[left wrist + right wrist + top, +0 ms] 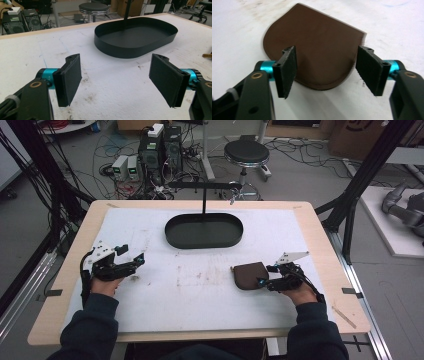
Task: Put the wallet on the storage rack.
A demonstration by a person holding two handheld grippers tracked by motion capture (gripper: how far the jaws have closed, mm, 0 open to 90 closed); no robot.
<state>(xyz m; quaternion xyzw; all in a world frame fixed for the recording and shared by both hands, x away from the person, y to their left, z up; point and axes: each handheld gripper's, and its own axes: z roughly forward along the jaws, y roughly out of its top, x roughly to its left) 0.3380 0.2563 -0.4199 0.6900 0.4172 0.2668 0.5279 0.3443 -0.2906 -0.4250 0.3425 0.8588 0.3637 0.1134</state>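
Right gripper [263,275] jaws spread wide, nothing clamped: they straddle the near rounded edge of the flat brown leather pouch [314,52], which lies on the white foam-covered table [200,295] at its right front, pads clear of it on both sides. Left gripper [131,256] also wide open and empty, low over the table's left side. Black oval metal tray [136,37] with upright post sits at centre back, well apart from the pouch.
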